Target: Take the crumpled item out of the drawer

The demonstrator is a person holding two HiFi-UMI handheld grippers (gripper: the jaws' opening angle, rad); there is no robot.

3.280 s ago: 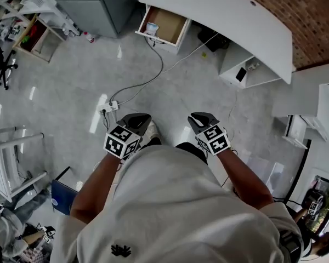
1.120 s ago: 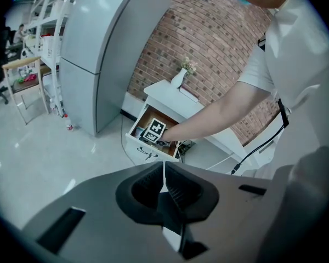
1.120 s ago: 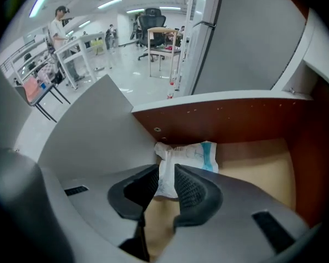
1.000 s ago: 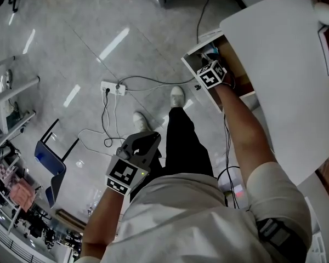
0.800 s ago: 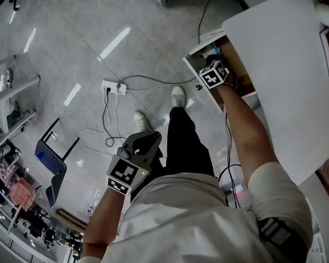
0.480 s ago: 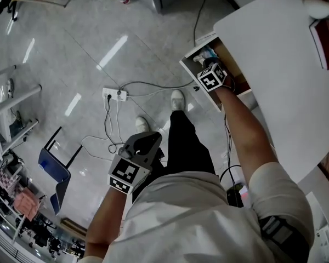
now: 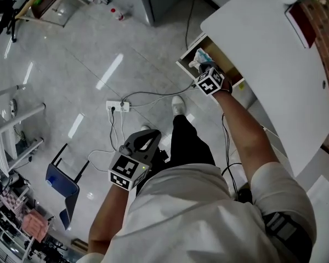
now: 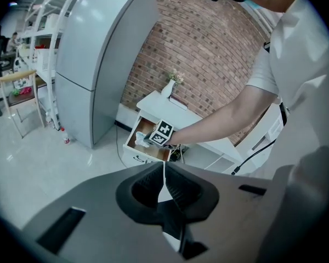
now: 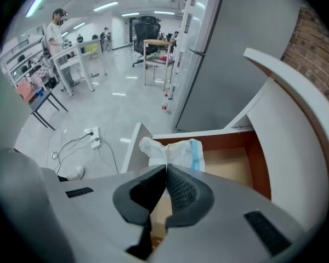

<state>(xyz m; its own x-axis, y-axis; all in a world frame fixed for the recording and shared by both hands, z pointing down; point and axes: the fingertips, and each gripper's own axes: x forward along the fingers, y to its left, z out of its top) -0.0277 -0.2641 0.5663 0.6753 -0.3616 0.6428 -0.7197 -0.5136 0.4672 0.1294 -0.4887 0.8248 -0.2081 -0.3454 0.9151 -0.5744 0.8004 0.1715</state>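
Polished grey floor (image 7: 66, 53) and a red brick wall (image 8: 208, 43) are recorded as the surroundings.

Item 1. Right claw (image 9: 165, 167) (image 7: 202, 68): the jaws are pressed together on the crumpled item (image 9: 172, 151) (image 7: 199, 56). The arm is stretched out toward the drawer.

Item 2. Crumpled item: white, creased, with a light-blue patch on one side. It is pinched at its near edge and bulges out past the jaw tips. It is held over the front end of the open drawer (image 9: 261, 171) (image 7: 184, 63). Whether it touches the drawer front cannot be told.

Item 3. Drawer: white front, brown wooden inside. It stands open beneath the edge of the white curved tabletop (image 7: 263, 53).

Item 4. Left claw (image 8: 164, 173) (image 7: 147, 138): the jaws are pressed together, with only a thin slit between them and nothing gripped. It is held low by the person's left side, well apart from the drawer and pointed toward it.

Item 5. Grey cabinet (image 9: 222, 53): tall, set just beside the drawer.

Item 6. Power strip (image 7: 117, 107): white, lying on the floor with cables plugged in, between the two claws in the head view.

Item 7. White vase (image 8: 168, 87): upright on the tabletop, against the brick wall.
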